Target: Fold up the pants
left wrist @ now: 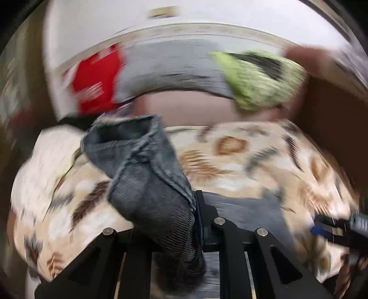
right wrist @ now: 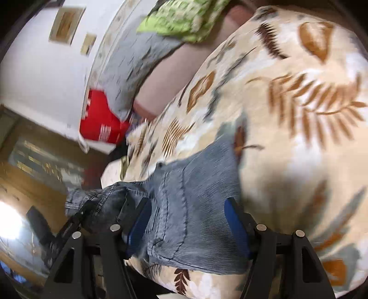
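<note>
Left gripper [left wrist: 195,207] clamped on a bunched fold of the grey-blue jeans [left wrist: 147,179], lifted above the leaf-print blanket [left wrist: 241,161]. Right gripper [right wrist: 188,220] has its 2 blue pads [right wrist: 234,220] apart, straddling the flat part of the jeans lying on the blanket, not pressing. Both views motion-blurred; red bag [right wrist: 101,124] and green pillow [right wrist: 184,18] lie beyond.

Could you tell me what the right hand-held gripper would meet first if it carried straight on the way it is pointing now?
Most likely the grey denim pants: the right hand-held gripper points down at them with its jaws apart, the fabric lying between the blue pads. Beneath is the leaf-print blanket. Depth is unclear.
</note>
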`<state>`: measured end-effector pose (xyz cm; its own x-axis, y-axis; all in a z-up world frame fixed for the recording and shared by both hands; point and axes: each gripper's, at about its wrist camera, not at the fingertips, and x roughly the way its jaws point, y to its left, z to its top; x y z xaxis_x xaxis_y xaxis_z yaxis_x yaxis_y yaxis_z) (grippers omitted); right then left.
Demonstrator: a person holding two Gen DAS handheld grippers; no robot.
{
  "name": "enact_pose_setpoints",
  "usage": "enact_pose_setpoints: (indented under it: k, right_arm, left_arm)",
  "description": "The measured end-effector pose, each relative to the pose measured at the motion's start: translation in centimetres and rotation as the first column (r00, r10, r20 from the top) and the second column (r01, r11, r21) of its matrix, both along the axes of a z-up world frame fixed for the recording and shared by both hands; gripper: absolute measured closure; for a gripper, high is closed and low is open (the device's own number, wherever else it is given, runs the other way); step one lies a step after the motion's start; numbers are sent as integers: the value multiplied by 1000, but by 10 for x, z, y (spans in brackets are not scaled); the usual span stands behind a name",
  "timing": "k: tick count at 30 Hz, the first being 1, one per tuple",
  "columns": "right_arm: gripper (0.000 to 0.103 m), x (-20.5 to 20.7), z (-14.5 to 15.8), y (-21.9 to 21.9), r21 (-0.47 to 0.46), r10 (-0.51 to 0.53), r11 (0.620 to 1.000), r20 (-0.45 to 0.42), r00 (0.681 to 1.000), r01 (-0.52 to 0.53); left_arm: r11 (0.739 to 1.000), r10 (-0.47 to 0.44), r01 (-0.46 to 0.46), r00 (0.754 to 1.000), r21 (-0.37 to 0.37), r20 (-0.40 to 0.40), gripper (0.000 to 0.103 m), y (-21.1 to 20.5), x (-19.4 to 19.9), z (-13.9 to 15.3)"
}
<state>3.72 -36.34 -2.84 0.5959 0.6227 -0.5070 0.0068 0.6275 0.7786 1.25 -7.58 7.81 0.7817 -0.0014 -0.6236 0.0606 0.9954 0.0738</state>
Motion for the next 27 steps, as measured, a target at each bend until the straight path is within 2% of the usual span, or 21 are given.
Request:
enact_pose_setpoints:
  k: [2, 4, 6, 7, 8, 9, 10, 11, 12, 13, 15, 16, 17, 18, 19, 20, 22, 23, 25, 27]
  right_arm:
    - [34, -6, 1, -17, 17, -41, 999, 8, 999, 41]
    - [34, -13, 0, -35, 39, -86, 996, 13, 996, 85]
    - [34, -16, -1, -47, 48, -117, 992, 7, 993, 116]
    - [34, -17, -2, -51, 54, -127, 991, 4, 992, 127]
    - [34, -18, -3, -56, 58, -141, 988, 0, 990, 141]
    - [34, -20, -4, -59, 56, -148, 987, -1, 989, 148]
    - [34, -20, -5, -62, 47, -158, 986, -5, 987, 158]
    - [34, -21, -6, -65, 44, -169, 985, -7, 986, 169]
    - [34, -21, -6, -66, 46, -177, 983, -8, 984, 177]
    - [34, -20, -7, -67, 47, -182, 982, -12, 983, 183]
    - [34, -18, -6, -62, 43, -179, 983, -20, 984, 180]
    - [34, -18, -6, -59, 34, -171, 985, -18, 985, 171]
    - [34, -17, -3, -52, 14, -150, 988, -14, 989, 151]
    - [34, -17, 0, -46, -1, -129, 992, -10, 992, 129]
    - [34, -19, 0, -39, -18, -103, 995, -11, 995, 103]
    - [34, -17, 1, -27, -50, -61, 997, -24, 998, 59]
    - [34, -17, -1, -10, -97, -11, 995, -51, 999, 6]
    - [34, -15, -3, -2, -118, 8, 993, -70, 998, -16]
    - [34, -14, -6, 14, -139, 41, 989, -113, 993, -57]
    - [34, -19, -4, 25, -151, 62, 985, -121, 991, -80]
  left_arm:
    - [994, -103, 103, 994, 41, -23, 87, -43, -6, -12]
    - [976, -193, 202, 975, 79, -106, 86, -84, -6, -37]
    - [955, -258, 284, 937, 84, -234, 83, -117, -4, -79]
    - [932, -294, 346, 896, 108, -334, 80, -133, -3, -103]
    - [915, -299, 374, 881, 153, -367, 79, -142, -5, -120]
    - [906, -313, 381, 897, 184, -311, 78, -143, -13, -117]
    - [908, -332, 388, 896, 158, -296, 68, -141, -16, -109]
    - [910, -359, 402, 884, 96, -297, 58, -137, -17, -101]
    - [912, -382, 409, 875, 33, -297, 55, -132, -16, -92]
    - [914, -398, 403, 874, -42, -279, 55, -122, -18, -75]
    - [908, -419, 399, 878, -127, -233, 54, -106, -23, -52]
    - [904, -419, 389, 889, -179, -185, 50, -88, -26, -37]
    - [909, -398, 367, 906, -199, -147, 40, -72, -29, -28]
    - [925, -343, 318, 934, -206, -102, 35, -48, -30, -19]
    - [939, -297, 276, 952, -205, -79, 30, -34, -30, -16]
    - [961, -210, 195, 976, -198, -59, 30, -13, -26, -15]
    - [980, -89, 68, 990, -188, -107, 30, 14, -7, -27]
    - [982, -50, 17, 984, -186, -173, 30, 26, 4, -40]
    - [985, -17, -29, 965, -170, -262, 30, 36, 14, -62]
    - [990, -23, -23, 944, -137, -329, 30, 35, 19, -88]
